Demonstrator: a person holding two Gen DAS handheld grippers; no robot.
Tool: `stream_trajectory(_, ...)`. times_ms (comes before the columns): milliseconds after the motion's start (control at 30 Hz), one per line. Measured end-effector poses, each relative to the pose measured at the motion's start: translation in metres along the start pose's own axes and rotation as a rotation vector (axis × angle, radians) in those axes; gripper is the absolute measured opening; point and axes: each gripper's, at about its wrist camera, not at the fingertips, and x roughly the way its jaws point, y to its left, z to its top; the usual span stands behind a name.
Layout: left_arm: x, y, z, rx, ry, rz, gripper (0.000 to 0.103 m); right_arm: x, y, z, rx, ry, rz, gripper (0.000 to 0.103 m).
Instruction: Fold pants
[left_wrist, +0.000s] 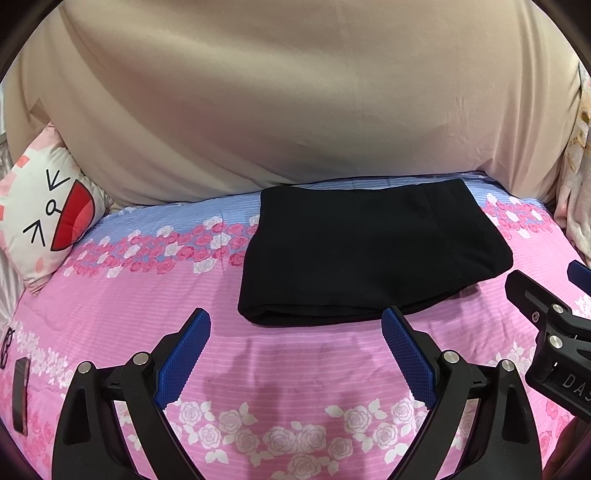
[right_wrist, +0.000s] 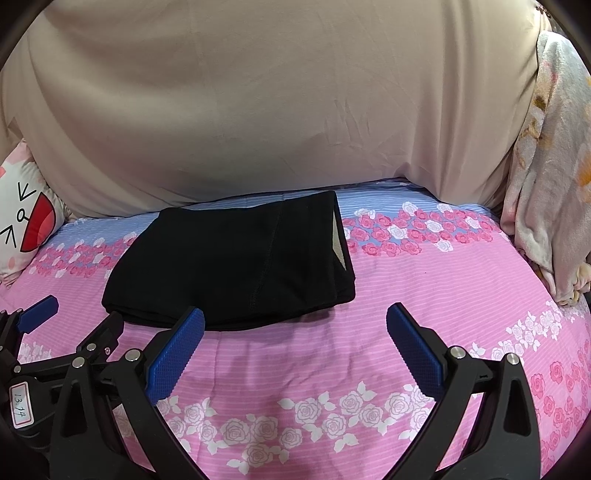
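Pink rose-print bed, beige cushion behind. Black pants folded into a compact block at centre frame. Left gripper and right gripper hovering short of it, jaws wide, empty. Probably done; if anything, square the lower edges, press flat.

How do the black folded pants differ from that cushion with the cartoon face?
The black pants are plain and dark; the cartoon cushion is white with a printed red mouth. The pants lie flat, folded mid-bed; the cushion leans propped at the bed's left edge. Both rest on the pink floral bedsheet.
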Motion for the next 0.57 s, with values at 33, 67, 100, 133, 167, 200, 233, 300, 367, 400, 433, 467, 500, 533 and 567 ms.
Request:
stream_trajectory(33,0.0,0.0,0.0,-0.004,-0.006,-0.006,0.092,0.0,-0.001,0.0,-0.001,0.001,0.001,0.097)
stream_trajectory(67,0.0,0.001,0.0,-0.01,-0.011,-0.01,0.092,0.001,-0.002,0.0,0.002,0.0,0.003,0.097)
stream_trajectory(100,0.0,0.001,0.0,-0.019,-0.016,-0.025,0.092,0.001,-0.004,0.001,0.005,-0.001,0.004,0.097)
stream_trajectory(133,0.002,0.001,-0.001,-0.02,-0.015,-0.041,0.092,0.0,-0.005,0.001,0.009,0.0,0.003,0.097)
stream_trajectory(167,0.003,0.0,-0.001,-0.022,-0.012,-0.048,0.092,0.0,-0.006,0.001,0.009,0.0,0.001,0.097)
stream_trajectory(200,0.003,-0.001,-0.001,-0.022,-0.02,-0.044,0.092,0.001,-0.007,0.001,0.007,0.0,0.001,0.097)
stream_trajectory(233,0.003,-0.001,-0.002,-0.018,-0.025,-0.025,0.092,0.0,-0.008,0.0,0.007,0.001,0.0,0.097)
stream_trajectory(300,0.003,-0.004,-0.002,0.001,-0.027,0.005,0.092,-0.001,-0.009,-0.001,0.007,0.001,0.0,0.097)
stream_trajectory(367,0.003,-0.002,-0.002,-0.01,0.005,0.017,0.092,-0.003,-0.011,-0.002,0.005,0.0,0.0,0.097)
stream_trajectory(400,0.002,-0.001,-0.003,-0.009,0.017,0.022,0.092,-0.005,-0.012,-0.003,0.003,-0.001,-0.001,0.097)
stream_trajectory(433,0.0,-0.001,-0.004,0.0,0.015,0.02,0.092,-0.007,-0.013,-0.004,0.004,-0.002,-0.003,0.097)
stream_trajectory(467,-0.003,-0.001,-0.006,0.012,0.013,0.023,0.092,-0.009,-0.014,-0.005,0.006,-0.004,-0.006,0.097)
stream_trajectory(500,-0.005,-0.001,-0.008,0.018,0.014,0.029,0.092,-0.01,-0.016,-0.006,0.009,-0.004,-0.007,0.097)
stream_trajectory(533,-0.007,-0.003,-0.011,0.025,0.013,0.029,0.092,-0.012,-0.018,-0.008,0.013,-0.001,-0.008,0.097)
stream_trajectory(567,-0.008,-0.004,-0.012,0.03,0.019,0.032,0.092,-0.013,-0.018,-0.009,0.014,0.0,-0.01,0.098)
